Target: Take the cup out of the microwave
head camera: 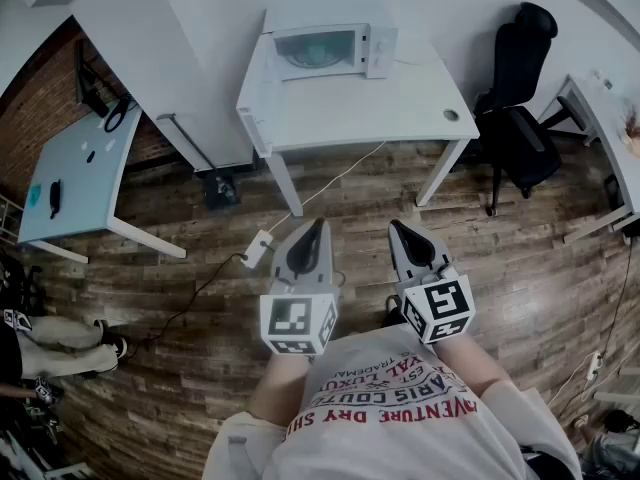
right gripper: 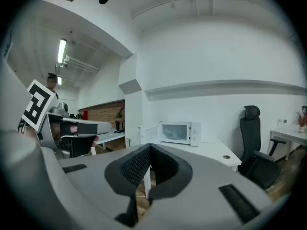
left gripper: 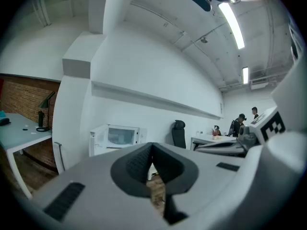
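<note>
White microwave (head camera: 330, 50) stands at the back of a white table (head camera: 380, 108) in the head view. Its door looks closed, and no cup shows in front of it or beside it. The left gripper (head camera: 318, 230) and right gripper (head camera: 397, 230) hang side by side over the wood floor (head camera: 200, 248), well short of the microwave.

In the left gripper view the jaws are pressed together on nothing, with the microwave well ahead of them. In the right gripper view the jaws likewise meet empty, the microwave beyond them.

The cup is presumably inside the microwave; its window does not show it. I judge that nothing is done yet: approaching, opening the door, gripping the cup and lifting it out all remain.
</note>
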